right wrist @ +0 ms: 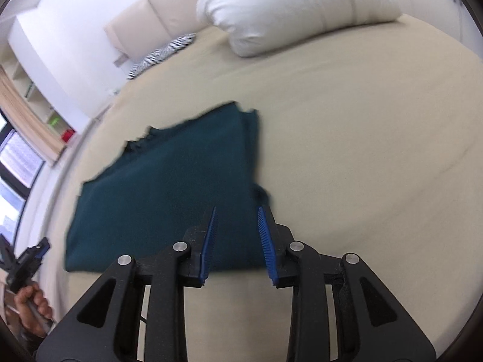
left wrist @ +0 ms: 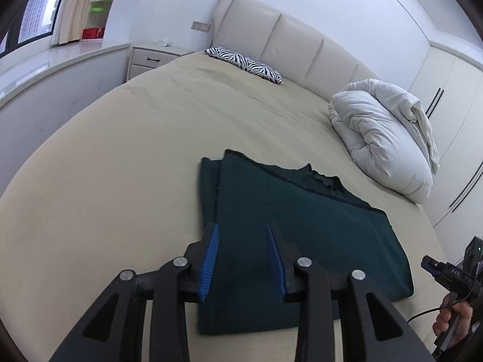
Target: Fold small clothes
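Observation:
A dark green garment lies folded flat on the beige bed sheet; it also shows in the right wrist view. My left gripper is open, hovering over the garment's near left part, holding nothing. My right gripper is open above the garment's near right corner, holding nothing. The right gripper also shows at the right edge of the left wrist view, and the left gripper at the left edge of the right wrist view.
A rolled white duvet lies at the bed's far right, also in the right wrist view. A zebra-print pillow rests by the padded headboard. A nightstand and window ledge stand left, wardrobes right.

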A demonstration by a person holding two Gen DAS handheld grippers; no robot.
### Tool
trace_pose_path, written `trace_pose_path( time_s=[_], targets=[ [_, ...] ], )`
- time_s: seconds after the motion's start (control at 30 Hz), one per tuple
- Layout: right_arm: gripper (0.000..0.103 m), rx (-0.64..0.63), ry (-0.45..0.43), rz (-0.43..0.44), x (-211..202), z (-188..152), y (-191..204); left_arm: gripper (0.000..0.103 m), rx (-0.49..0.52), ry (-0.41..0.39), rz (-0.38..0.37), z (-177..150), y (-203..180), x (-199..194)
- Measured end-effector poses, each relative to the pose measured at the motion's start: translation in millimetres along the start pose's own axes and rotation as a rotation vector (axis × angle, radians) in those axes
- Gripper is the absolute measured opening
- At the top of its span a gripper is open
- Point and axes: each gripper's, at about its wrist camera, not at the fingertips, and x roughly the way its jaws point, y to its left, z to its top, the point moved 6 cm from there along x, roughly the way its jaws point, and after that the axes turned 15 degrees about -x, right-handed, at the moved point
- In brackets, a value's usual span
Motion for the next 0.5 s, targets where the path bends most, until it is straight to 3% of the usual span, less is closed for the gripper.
trace_pose_path(
  time_s=[0.07, 0.17, 0.3, 0.43, 0.5],
  targets=[
    [0.028, -0.039, -0.001, 0.045, 18, 21, 27, 0.034, 0.055, 0.007, -0.021, -1, -26, 19],
    [0.028, -0.075, 0.005, 0.187, 54, 45, 69, 0.037, 0.124, 0.031, -0.014, -4, -54, 54],
    [0.031, -0.053, 0.069, 0.294, 118, 55, 105, 0.037, 0.2, 0.02, 0.043, 3, -74, 100],
    [0.03, 0.054, 0.106, 0.32, 174, 58, 95, 0.037, 0.229, 0.042, 0.149, 12, -52, 136],
    [0.026, 0.157, 0.064, 0.39, 188, 64, 69, 0.037, 0.172, 0.067, 0.132, 15, -32, 148]
  ],
)
